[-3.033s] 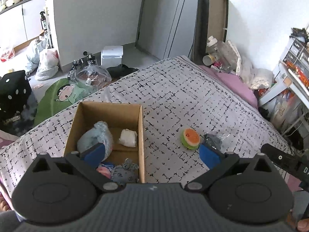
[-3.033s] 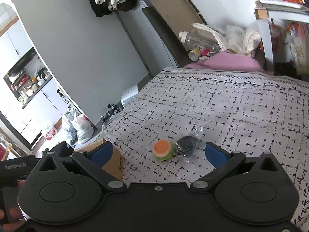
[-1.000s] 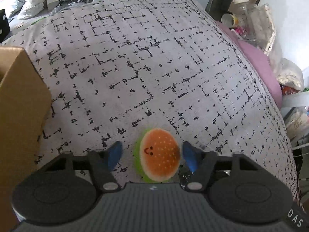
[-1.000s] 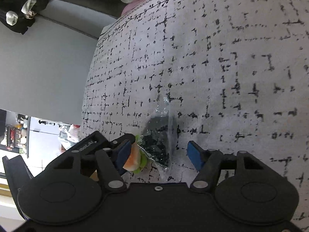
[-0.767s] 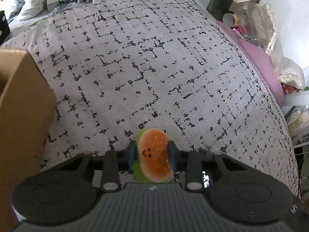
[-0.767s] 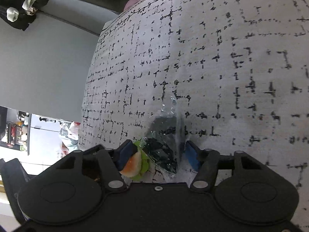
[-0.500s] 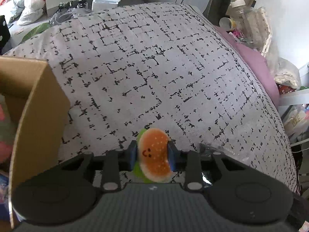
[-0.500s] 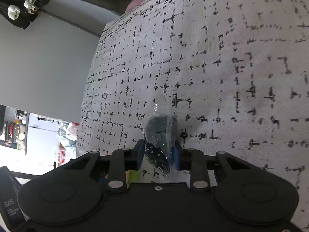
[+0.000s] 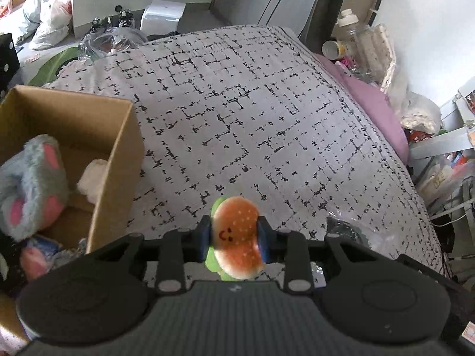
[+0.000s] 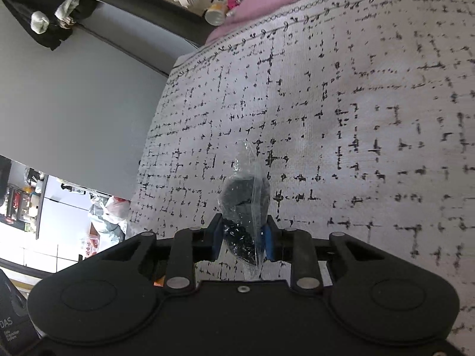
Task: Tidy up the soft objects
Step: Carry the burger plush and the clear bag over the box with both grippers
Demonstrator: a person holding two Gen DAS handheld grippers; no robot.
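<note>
Now that both grippers have closed and come up off the bed, each carries one of the last two loose items. A second ago the left gripper [image 9: 234, 238] stood with its blue pads spread either side of the burger toy [image 9: 237, 237] on the cover; it is now clamped on it, squeezing the orange bun from left and right, and the toy hangs clear of the fabric. The right gripper [image 10: 242, 238] has done the same with the bag [image 10: 245, 207], a clear plastic pouch with something dark inside, which it pinches low down while the twisted top points away toward the far edge of the bed [image 10: 371, 118].

Outward from the left gripper, the box [image 9: 118, 160] has come back into sight at near left, open-topped, with a grey and pink plush [image 9: 29, 184] and a pale soft thing [image 9: 92, 178] already inside. The bag also shows just right of the left gripper.

By the look of it the pickup is done and what remains is the carry: the burger toy has only to swing left over the box wall and be let go, the bag after it.
</note>
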